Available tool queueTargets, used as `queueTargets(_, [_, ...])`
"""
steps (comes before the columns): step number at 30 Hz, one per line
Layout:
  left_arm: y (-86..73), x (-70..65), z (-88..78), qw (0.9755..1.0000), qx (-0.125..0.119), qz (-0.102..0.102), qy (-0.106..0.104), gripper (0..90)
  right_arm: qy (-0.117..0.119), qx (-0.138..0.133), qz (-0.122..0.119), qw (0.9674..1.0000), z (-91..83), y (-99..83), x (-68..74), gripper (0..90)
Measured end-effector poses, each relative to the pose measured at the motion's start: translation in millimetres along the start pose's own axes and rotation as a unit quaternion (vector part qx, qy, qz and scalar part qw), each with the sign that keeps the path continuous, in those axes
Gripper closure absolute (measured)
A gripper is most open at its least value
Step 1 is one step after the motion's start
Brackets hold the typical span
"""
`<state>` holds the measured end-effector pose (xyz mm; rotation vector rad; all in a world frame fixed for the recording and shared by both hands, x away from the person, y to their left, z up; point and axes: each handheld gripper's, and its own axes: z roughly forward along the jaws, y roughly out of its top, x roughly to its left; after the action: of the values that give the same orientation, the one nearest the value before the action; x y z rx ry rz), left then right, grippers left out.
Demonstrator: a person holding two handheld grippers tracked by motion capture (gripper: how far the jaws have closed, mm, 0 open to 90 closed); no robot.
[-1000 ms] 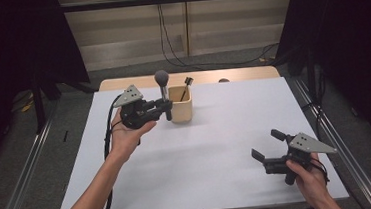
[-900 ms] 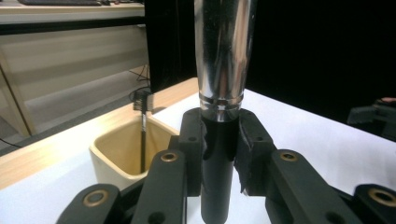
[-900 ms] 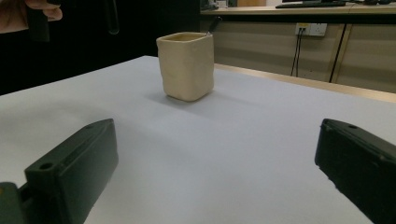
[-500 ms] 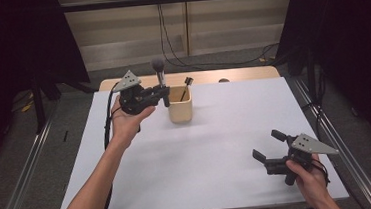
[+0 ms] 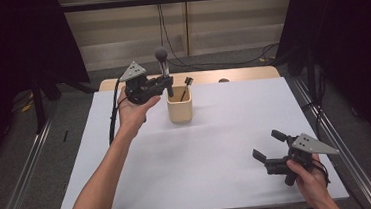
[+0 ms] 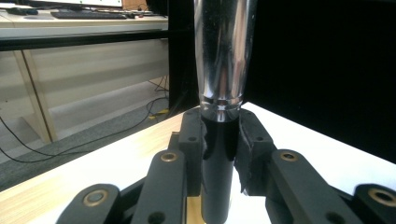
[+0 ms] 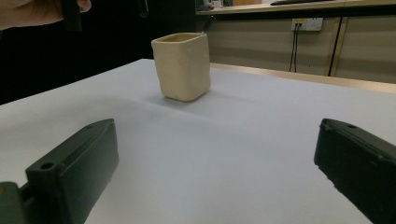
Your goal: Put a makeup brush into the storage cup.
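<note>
The white table (image 5: 197, 153) spreads across the high view, a bare wooden strip (image 5: 251, 73) running along its far edge. Toward the back, a little left of centre, stands the cream cup (image 5: 179, 106), squarish with rounded corners, upright on the white surface. Inside it leans a thin dark brush (image 5: 187, 84), its small black head poking up past the rim to the right; how far down it goes cannot be told from here. The right gripper view catches the same cup (image 7: 183, 65) from low down, standing alone on the sheet, with a sliver of that brush just visible above its far rim.

Now the action: the left gripper (image 5: 167, 83) is up in the air just left of the cup and level with its rim, carried in the person's left hand (image 5: 134, 111). Its jaws are clamped on a large makeup brush (image 5: 162, 61), held upright, grey rounded head on top. In the left gripper view, the pads (image 6: 190, 140) press either side of the black handle, right below the shiny metal ferrule (image 6: 224, 51). The handle's lower end hangs above the cup's near-left rim.

Down at the near right corner, the right gripper (image 5: 266, 145) rests low over the table, its jaws spread wide with nothing between them.
</note>
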<state>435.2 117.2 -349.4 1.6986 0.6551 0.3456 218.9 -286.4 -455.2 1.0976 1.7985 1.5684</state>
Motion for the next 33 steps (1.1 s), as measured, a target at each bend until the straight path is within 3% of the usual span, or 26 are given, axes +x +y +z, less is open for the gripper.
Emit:
queueTargets(11, [-11.0,9.5,15.9,0.9998,-0.001,-0.012,0.016,74.7,0.0,-0.001,0.003,1.0,-0.4,0.1,0.8,0.0])
queueTargets(17, [-16.9,10.7,21.9,0.9997,0.011,-0.001,0.02,74.7,0.0,-0.001,0.004,1.0,-0.8,0.0,0.7,0.0])
queueTargets(29, [-26.3,4.6,31.9,0.9997,0.02,0.007,0.007,74.7,0.004,0.0,0.004,1.0,-0.5,-0.3,1.3,0.0])
queueTargets(33, [-32.0,7.2,34.4,0.9995,0.028,0.005,0.015,74.7,0.005,0.0,0.003,1.0,-0.5,-0.2,1.8,0.0])
